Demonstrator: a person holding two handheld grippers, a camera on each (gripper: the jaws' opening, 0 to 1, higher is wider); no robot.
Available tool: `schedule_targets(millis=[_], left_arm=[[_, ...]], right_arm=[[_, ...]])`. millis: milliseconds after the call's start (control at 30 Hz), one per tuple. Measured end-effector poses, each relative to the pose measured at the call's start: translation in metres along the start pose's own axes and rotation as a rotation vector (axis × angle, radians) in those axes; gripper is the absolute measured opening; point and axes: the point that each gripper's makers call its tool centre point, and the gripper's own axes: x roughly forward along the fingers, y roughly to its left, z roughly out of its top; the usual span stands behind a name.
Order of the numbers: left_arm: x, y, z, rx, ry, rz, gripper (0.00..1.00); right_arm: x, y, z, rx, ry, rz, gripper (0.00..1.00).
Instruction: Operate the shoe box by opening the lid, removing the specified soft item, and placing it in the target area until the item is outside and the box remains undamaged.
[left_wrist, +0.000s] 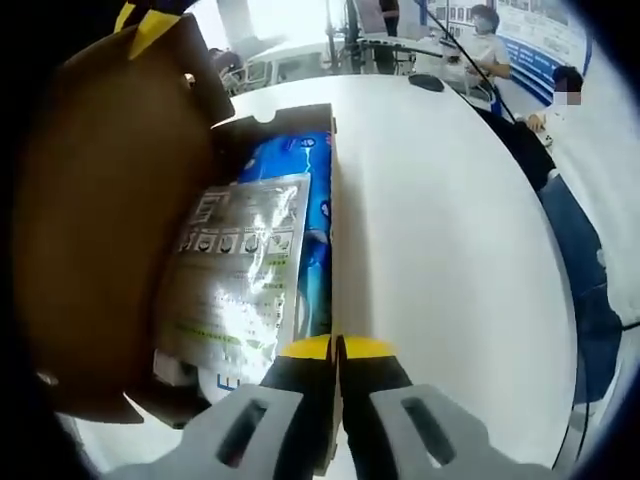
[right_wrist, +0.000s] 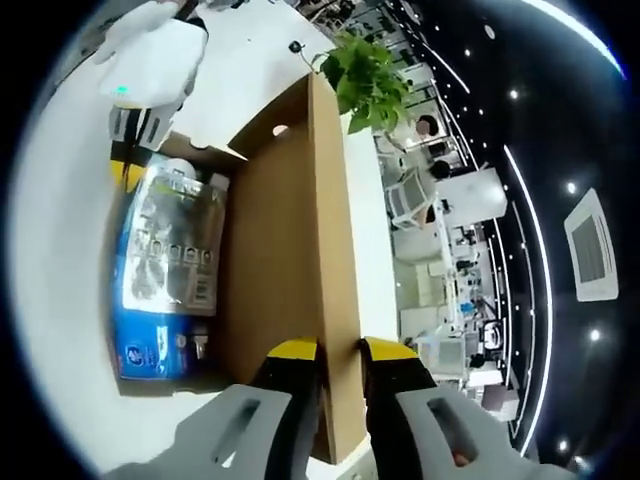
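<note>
Brown cardboard makes up the shoe box (left_wrist: 330, 190), which sits open on a white table (left_wrist: 450, 250) with its lid (left_wrist: 100, 230) swung up and standing nearly upright. Inside the box lies the soft item, a silvery plastic packet (left_wrist: 240, 270) printed with small pictures and text, resting on a blue package (left_wrist: 318, 200) beneath it.

From the left gripper view, the left gripper (left_wrist: 337, 352) has its yellow-tipped jaws pressed together over the box's near side wall, the thin cardboard edge running up between them; it grips that wall. Beyond the box in this view the bare tabletop stretches away, with seated people (left_wrist: 490, 45) past its far edge.

From the right gripper view, the right gripper (right_wrist: 338, 352) holds the raised lid (right_wrist: 300, 250), one jaw on each face of the panel and closed against it. This view looks down the lid's inner face into the box, showing the packet (right_wrist: 175, 240) and blue package (right_wrist: 150, 350) from the other side, the left gripper (right_wrist: 135, 125) at the box's far wall, and a green plant (right_wrist: 375, 75) beyond the lid.
</note>
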Motion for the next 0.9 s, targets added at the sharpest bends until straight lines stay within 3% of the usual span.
schedule_targets(millis=[333, 500, 567, 900], left_arm=[[0.0, 0.001, 0.0, -0.009, -0.005, -0.002, 0.01], [0.0, 0.001, 0.0, -0.012, -0.011, -0.003, 0.01], [0.0, 0.001, 0.0, -0.013, -0.011, -0.004, 0.01], [0.0, 0.0, -0.001, -0.017, -0.009, -0.006, 0.01]], right_arm=[[0.02, -0.009, -0.007, -0.012, 0.021, 0.087, 0.13], [0.028, -0.01, -0.01, 0.007, 0.016, 0.115, 0.13], [0.035, -0.013, -0.012, 0.053, 0.007, 0.138, 0.13], [0.054, -0.018, -0.021, 0.048, 0.028, 0.182, 0.12]])
